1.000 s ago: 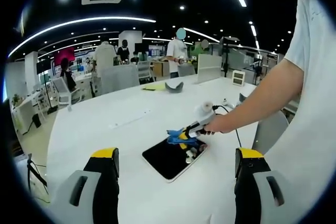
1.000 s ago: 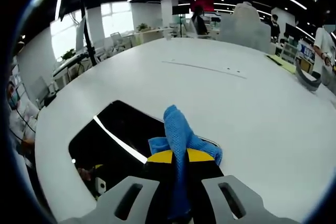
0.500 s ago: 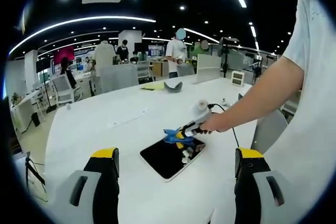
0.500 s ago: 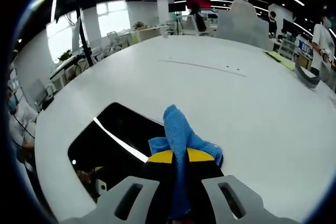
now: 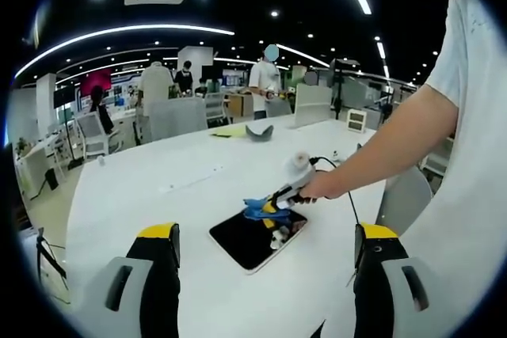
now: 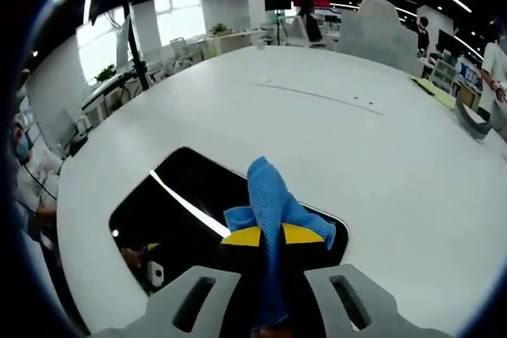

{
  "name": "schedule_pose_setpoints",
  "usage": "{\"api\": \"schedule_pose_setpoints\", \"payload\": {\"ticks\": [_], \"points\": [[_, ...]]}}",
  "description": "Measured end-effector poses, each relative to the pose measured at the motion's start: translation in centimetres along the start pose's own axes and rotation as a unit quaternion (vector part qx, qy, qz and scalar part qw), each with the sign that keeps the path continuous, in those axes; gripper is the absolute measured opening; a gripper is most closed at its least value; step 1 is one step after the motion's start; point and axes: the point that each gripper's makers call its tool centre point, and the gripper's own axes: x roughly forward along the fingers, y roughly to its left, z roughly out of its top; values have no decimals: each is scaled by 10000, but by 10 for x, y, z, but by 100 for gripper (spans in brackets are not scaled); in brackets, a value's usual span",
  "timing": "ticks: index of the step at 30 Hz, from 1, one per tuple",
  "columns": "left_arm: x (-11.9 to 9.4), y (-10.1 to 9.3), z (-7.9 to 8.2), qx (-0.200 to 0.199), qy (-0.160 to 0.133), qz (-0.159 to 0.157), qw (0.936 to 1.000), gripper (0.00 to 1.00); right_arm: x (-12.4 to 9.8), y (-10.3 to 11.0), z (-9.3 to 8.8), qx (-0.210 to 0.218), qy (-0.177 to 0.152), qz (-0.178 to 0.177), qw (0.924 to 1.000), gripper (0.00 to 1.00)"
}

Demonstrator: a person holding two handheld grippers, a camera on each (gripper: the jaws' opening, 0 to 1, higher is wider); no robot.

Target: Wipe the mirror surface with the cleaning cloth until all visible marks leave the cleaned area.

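A dark rectangular mirror (image 5: 247, 237) (image 6: 190, 211) with a white frame lies flat on the white table (image 5: 158, 195). My right gripper (image 6: 271, 235) is shut on a blue cleaning cloth (image 6: 269, 203), held over the mirror's edge. In the left gripper view that same right gripper (image 5: 273, 205) is held by a person's hand (image 5: 317, 187), with the blue cloth (image 5: 255, 210) at the mirror's far edge. My left gripper (image 5: 265, 247) hovers well short of the mirror with its yellow-tipped jaws wide apart and nothing between them.
A grey curved object (image 5: 260, 131) (image 6: 467, 120) and a yellow sheet (image 5: 226, 131) lie at the table's far side. A small white box (image 5: 358, 119) stands at the far right. Chairs, desks and several people fill the office beyond. A person's white-sleeved arm (image 5: 412, 128) reaches in from the right.
The right gripper with the cloth has slid a little along the mirror's edge; in the left gripper view mirror and gripper sit slightly farther left and higher.
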Motion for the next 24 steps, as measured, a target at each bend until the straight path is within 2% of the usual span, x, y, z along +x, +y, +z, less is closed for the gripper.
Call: {"api": "schedule_pose_setpoints", "payload": {"ticks": [24], "points": [[-15, -12, -7, 48, 36, -36, 10000, 92, -17, 33, -17, -55, -28, 128, 9999, 3]]}}
